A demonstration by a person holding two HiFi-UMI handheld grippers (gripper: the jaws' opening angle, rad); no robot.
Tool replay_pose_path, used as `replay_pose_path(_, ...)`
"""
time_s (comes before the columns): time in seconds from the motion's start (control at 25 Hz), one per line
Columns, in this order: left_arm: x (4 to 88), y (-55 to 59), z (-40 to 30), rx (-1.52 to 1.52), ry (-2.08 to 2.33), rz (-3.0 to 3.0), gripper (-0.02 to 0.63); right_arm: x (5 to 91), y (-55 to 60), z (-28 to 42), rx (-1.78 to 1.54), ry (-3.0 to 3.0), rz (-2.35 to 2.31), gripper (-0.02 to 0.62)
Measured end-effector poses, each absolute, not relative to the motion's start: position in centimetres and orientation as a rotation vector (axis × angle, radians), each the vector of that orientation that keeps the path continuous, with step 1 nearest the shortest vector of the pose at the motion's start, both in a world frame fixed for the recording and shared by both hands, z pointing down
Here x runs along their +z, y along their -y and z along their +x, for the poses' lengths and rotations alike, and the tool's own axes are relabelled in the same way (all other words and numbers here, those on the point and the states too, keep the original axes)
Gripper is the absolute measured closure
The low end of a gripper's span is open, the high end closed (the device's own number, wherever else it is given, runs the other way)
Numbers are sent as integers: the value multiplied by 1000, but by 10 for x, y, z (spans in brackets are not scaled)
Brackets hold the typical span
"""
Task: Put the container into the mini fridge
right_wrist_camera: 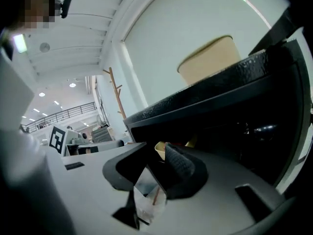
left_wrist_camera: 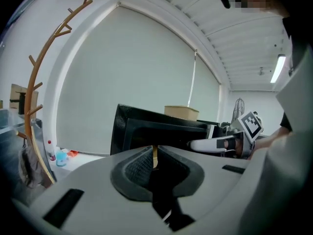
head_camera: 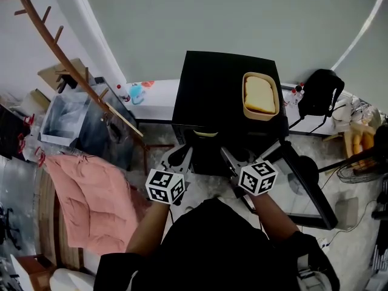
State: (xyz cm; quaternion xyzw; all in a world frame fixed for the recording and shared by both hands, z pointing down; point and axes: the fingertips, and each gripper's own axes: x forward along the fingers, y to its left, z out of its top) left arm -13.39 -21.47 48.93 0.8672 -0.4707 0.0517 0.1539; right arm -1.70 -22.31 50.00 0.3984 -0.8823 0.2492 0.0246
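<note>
The mini fridge [head_camera: 212,90] stands with its door [head_camera: 306,187] swung open at its right. The tan container [head_camera: 260,96] sits on top of the fridge near its right edge, not inside, so by my reading the main step is not done: it must be brought down from the fridge's top and set through the open front. At that open front a pale yellow rim [head_camera: 206,134] shows; I cannot tell what it belongs to. The left gripper [left_wrist_camera: 155,153] is clenched on its thin edge, and the right gripper [right_wrist_camera: 157,153], jaws partly closed, appears to clasp it too.
</note>
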Motion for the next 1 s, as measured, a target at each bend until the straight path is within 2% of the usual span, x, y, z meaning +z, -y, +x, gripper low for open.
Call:
replay_pose_path(0.52, 370, 207, -84, 2, 1144, 2870, 563, 426, 192, 2, 729, 2856, 1268, 486)
replay_pose_path(1.0, 362, 243, -1, 397, 873, 3168, 561, 419, 176, 59, 723, 2788, 1505, 494)
